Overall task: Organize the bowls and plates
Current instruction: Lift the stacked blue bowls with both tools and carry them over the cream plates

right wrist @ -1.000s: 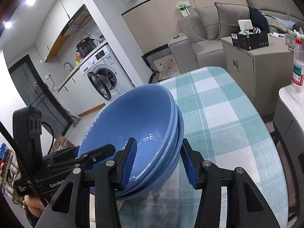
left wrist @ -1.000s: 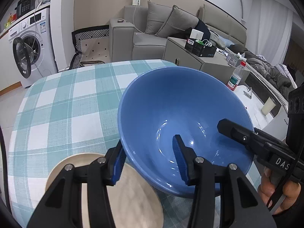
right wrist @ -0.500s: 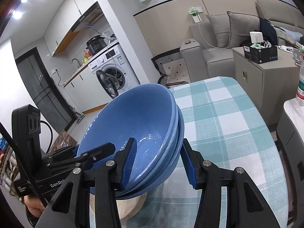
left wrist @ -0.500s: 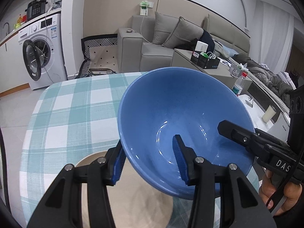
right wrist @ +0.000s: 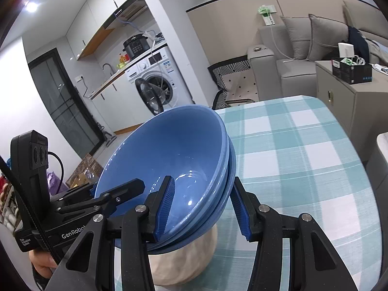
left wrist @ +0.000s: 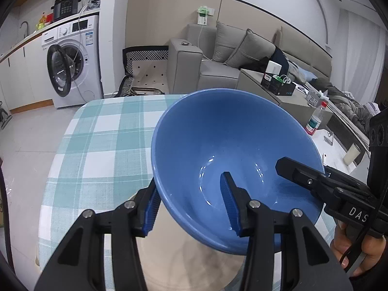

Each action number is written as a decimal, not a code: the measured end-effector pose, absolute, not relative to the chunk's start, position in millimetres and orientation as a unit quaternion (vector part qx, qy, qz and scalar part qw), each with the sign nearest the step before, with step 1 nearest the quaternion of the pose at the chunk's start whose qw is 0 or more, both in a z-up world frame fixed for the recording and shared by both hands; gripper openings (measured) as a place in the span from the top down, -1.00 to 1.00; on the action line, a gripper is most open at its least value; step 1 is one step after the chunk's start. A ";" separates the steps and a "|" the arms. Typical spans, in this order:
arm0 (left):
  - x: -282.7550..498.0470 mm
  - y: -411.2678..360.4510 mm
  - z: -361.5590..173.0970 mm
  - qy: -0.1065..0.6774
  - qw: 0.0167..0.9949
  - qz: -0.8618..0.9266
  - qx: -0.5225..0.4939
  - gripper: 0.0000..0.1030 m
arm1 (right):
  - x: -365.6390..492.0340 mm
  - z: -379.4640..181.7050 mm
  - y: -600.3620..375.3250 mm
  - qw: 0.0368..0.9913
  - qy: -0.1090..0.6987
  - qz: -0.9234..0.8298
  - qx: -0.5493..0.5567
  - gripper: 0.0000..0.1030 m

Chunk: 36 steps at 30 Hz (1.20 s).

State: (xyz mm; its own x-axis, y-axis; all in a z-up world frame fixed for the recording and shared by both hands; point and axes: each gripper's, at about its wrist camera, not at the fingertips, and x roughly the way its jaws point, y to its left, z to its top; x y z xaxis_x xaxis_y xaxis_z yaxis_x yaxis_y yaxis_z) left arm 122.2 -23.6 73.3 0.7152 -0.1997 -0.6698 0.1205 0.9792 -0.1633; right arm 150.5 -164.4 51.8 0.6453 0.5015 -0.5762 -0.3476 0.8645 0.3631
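A stack of three nested blue bowls [left wrist: 225, 145] [right wrist: 169, 155] hangs in the air, tilted, above a beige plate [left wrist: 184, 266] [right wrist: 184, 264] on the checked tablecloth. My left gripper [left wrist: 191, 205] is shut on the near rim of the stack, one finger inside and one outside. My right gripper [right wrist: 202, 206] is shut on the opposite rim in the same way; it also shows in the left wrist view [left wrist: 312, 181]. The plate is partly hidden under the bowls.
The round table with a teal and white checked cloth [left wrist: 106, 145] [right wrist: 303, 160] stretches beyond the bowls. A grey cabinet [right wrist: 349, 101] stands off the right edge, with a water bottle [left wrist: 315, 118] on a white surface nearby. A washing machine [left wrist: 70, 60] stands behind.
Both grippers have lifted the bowl stack higher and drawn it back over the beige plate. More of the plate now lies under the bowls. The grips have not changed.
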 end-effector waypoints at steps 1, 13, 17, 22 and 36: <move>120.7 -21.0 72.8 0.368 0.924 -0.084 -0.055 0.09 | 150.5 51.5 -161.3 0.899 0.350 0.238 0.108 0.06; 105.5 12.5 55.1 0.379 0.922 -0.049 -0.069 0.09 | 150.5 31.5 -115.9 0.885 0.374 0.263 0.087 0.06; 103.1 19.4 48.4 0.385 0.919 -0.043 -0.073 0.09 | 150.0 25.6 -106.1 0.881 0.382 0.267 0.083 0.06; 101.1 26.6 38.9 0.393 0.916 -0.036 -0.079 0.09 | 151.5 18.0 -97.0 0.877 0.391 0.268 0.076 0.06; 107.6 32.6 17.4 0.410 0.907 -0.040 -0.088 0.09 | 154.9 4.6 -86.3 0.876 0.404 0.257 0.059 0.06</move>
